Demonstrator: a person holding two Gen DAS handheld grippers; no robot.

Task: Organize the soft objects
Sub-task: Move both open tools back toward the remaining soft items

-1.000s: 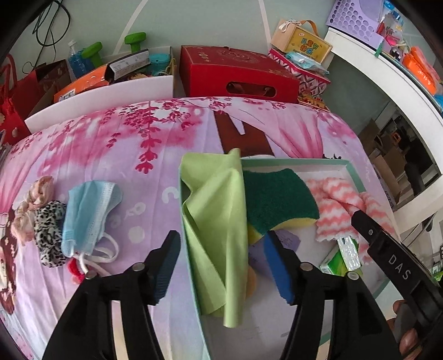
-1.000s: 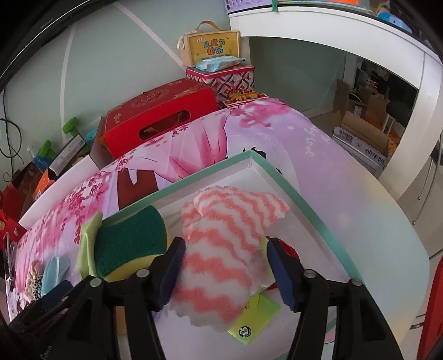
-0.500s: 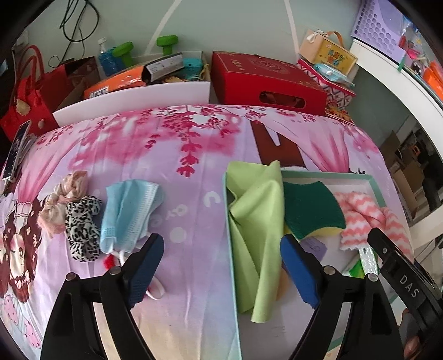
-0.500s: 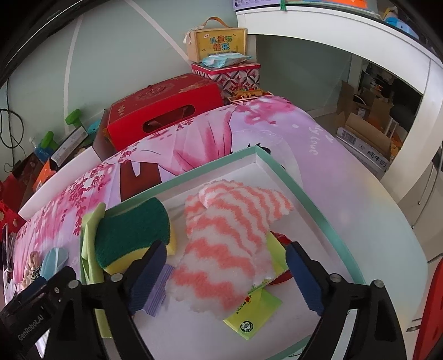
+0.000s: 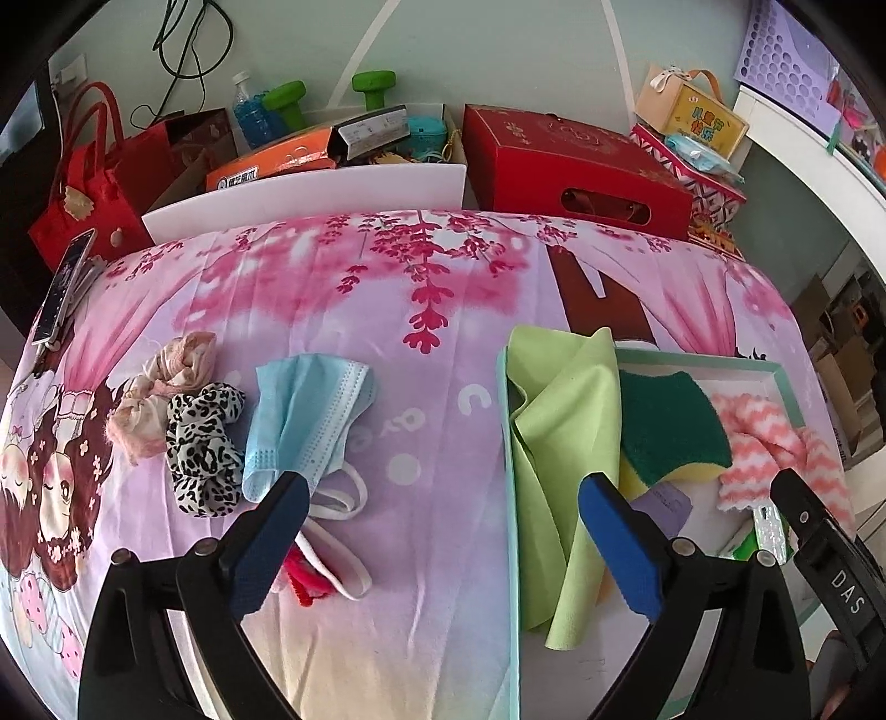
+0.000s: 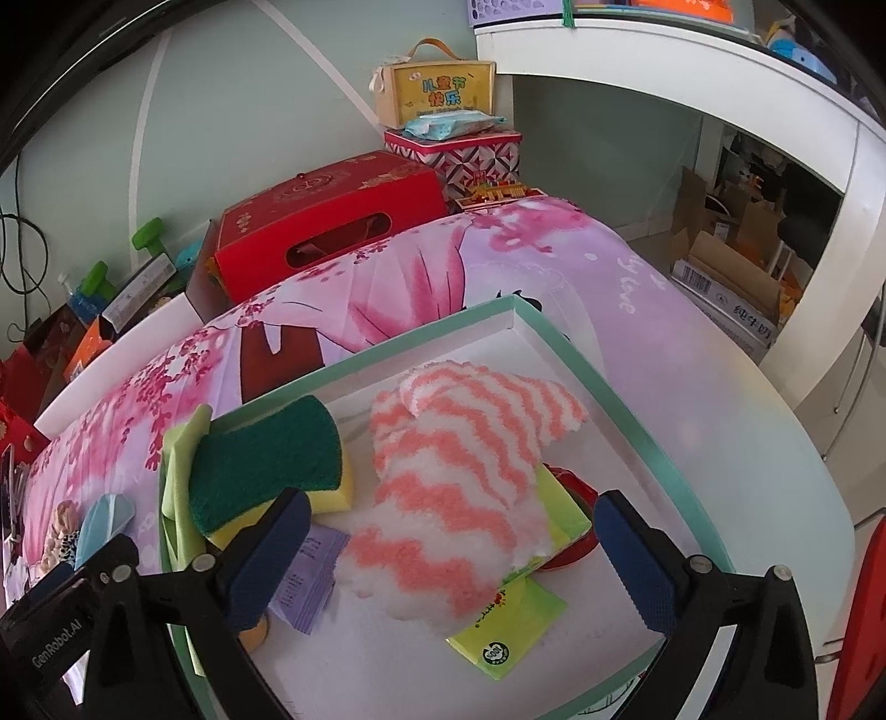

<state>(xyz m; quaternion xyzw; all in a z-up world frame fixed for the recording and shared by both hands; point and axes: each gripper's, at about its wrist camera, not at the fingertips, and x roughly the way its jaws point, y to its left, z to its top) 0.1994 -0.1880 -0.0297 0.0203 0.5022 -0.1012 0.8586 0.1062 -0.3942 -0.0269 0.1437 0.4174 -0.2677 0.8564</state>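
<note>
A red thing [image 6: 576, 498] lies mostly hidden under the striped cloth [image 6: 465, 487], perhaps a bowl

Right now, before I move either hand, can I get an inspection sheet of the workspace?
Surface: floral cloth over the table.
Job's things: green cloth, sponge and striped towel in the tray; mask and two scrunchies on the cloth.
Clutter: packets in tray; phone at the edge.
Grippers: left gripper and right gripper opening, nothing between the jaws.
Cables: black cable on wall.
Surroundings: red box, bags, dumbbells.
</note>
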